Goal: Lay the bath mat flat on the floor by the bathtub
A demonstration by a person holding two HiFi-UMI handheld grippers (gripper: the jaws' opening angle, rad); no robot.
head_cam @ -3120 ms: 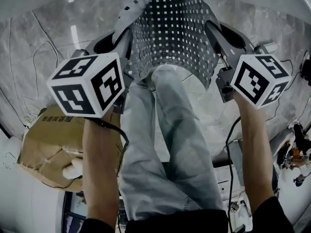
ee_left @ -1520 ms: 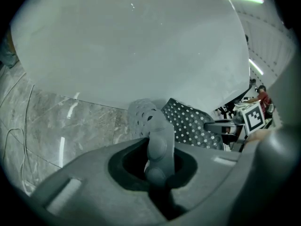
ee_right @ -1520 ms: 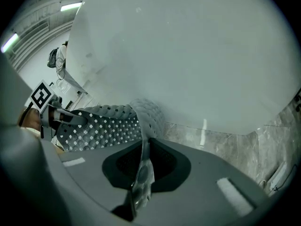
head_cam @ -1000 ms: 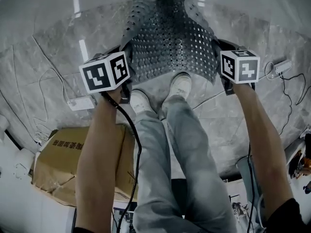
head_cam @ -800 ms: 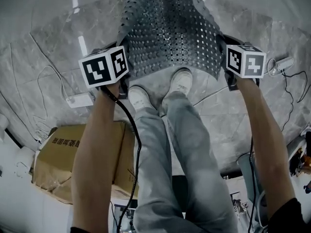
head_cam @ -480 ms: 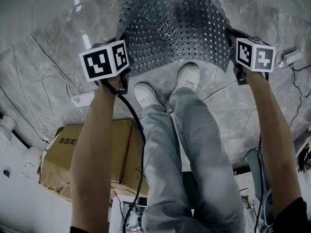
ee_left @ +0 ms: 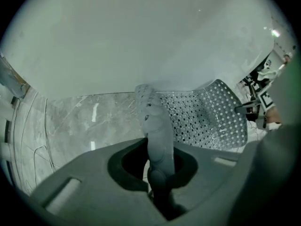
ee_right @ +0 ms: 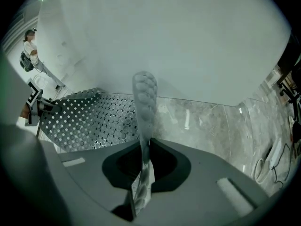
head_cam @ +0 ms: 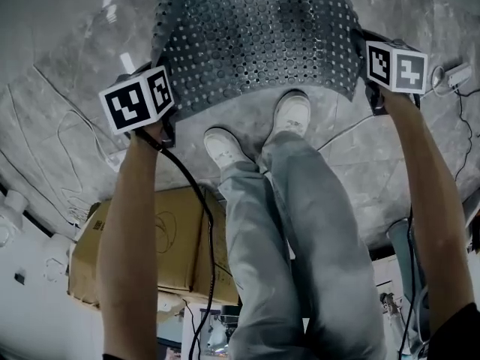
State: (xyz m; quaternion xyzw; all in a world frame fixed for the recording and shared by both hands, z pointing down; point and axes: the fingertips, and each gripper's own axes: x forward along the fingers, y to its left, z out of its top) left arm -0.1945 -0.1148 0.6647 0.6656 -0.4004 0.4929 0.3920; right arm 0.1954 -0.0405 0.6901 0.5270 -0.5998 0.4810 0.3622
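Head view: the bath mat point(head_cam: 255, 43) hung stretched between the left gripper point(head_cam: 165, 126) and the right gripper point(head_cam: 373, 100), low over the floor point(head_cam: 75, 126), apparently kept taut to land flat.

Left gripper view: the jaws, just eased slightly wider, pinched the mat's corner, with the bathtub point(ee_left: 141, 41) beyond.

Right gripper view: the jaws were clamped on the opposite corner.

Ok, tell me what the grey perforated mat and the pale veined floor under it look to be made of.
Grey perforated mat: probably soft rubber or flexible plastic, smooth-looking; it sags and curls at its edges and is covered in rows of round holes. Pale veined floor: polished marble or marble-look tile, going by the veining and the light streaks it reflects.
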